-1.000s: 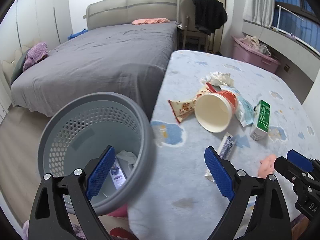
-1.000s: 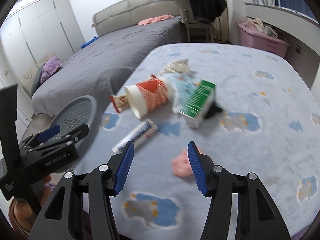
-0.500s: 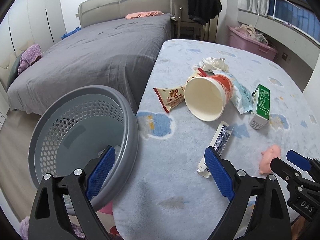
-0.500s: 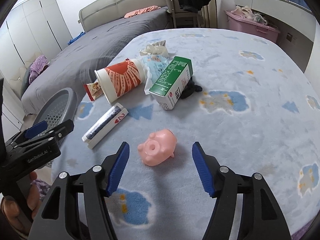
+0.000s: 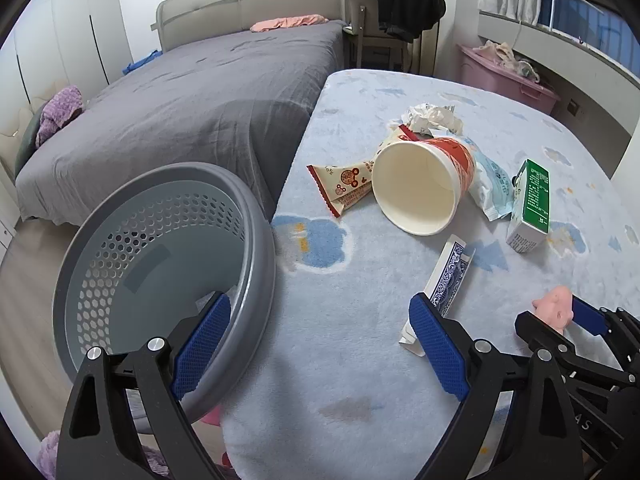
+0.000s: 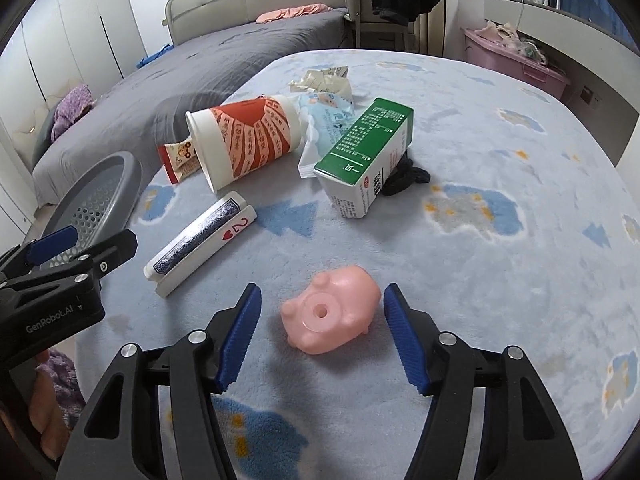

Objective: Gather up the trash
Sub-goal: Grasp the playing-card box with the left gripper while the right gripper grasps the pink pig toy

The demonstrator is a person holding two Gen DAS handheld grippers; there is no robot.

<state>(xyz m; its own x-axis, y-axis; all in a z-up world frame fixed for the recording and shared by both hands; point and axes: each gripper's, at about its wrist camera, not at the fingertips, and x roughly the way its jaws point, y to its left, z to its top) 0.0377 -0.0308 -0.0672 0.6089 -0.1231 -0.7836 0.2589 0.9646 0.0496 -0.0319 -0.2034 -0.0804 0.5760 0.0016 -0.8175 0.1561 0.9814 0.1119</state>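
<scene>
- The right hand-held gripper [image 6: 320, 340] stood wide open, holding nothing; the pink pig toy [image 6: 332, 314] lay between its blue pads, touching neither.
- The left hand-held gripper [image 5: 318, 344] was also wide open and empty, one finger over the grey basket [image 5: 256, 248], the other beside the card box [image 5: 450, 276].
- The paper cup [image 5: 424, 184] and green carton [image 5: 530, 204] lay farther off on the blue blanket [image 5: 360, 300].
</scene>
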